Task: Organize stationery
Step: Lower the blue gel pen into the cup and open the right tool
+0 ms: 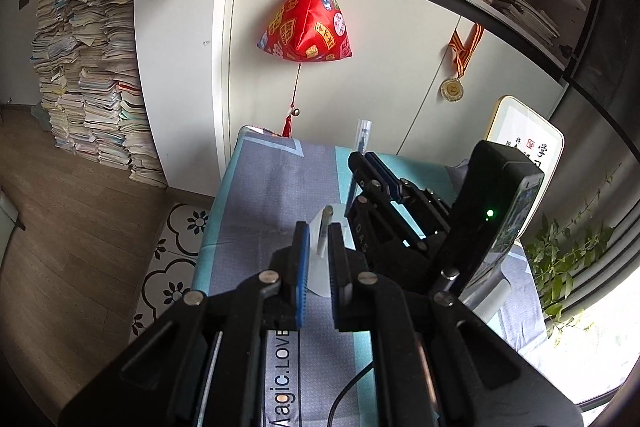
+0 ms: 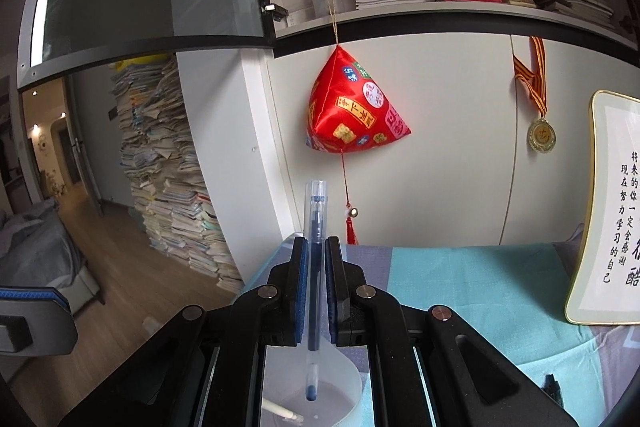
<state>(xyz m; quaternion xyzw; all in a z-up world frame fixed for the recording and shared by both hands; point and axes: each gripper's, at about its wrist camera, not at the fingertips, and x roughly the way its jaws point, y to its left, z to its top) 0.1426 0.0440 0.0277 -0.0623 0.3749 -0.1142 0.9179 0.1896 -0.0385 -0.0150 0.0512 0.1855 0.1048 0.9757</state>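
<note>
Holding a clear-barrelled blue pen point(image 2: 314, 251) upright, the right gripper point(image 2: 316, 291) is clenched on its barrel, the lower end hanging inside a translucent cup point(image 2: 352, 383) on the cloth-covered worktop point(image 2: 460, 291). A white pen point(image 2: 280, 411) already lies at the cup's bottom. The left gripper point(image 1: 318, 259) is seen closed in around the cup's rim with a white pen point(image 1: 325, 229) standing between its jaws; whether pen or rim is pinched cannot be told. The main risk is judged to be tipping: the cup looks light, and it could be dragged over by either gripper if pulled sideways. If the blue pen were released while tilted, it might be bounced out. The two grippers are close together, so a collision could be caused by any hurried withdrawal.
</note>
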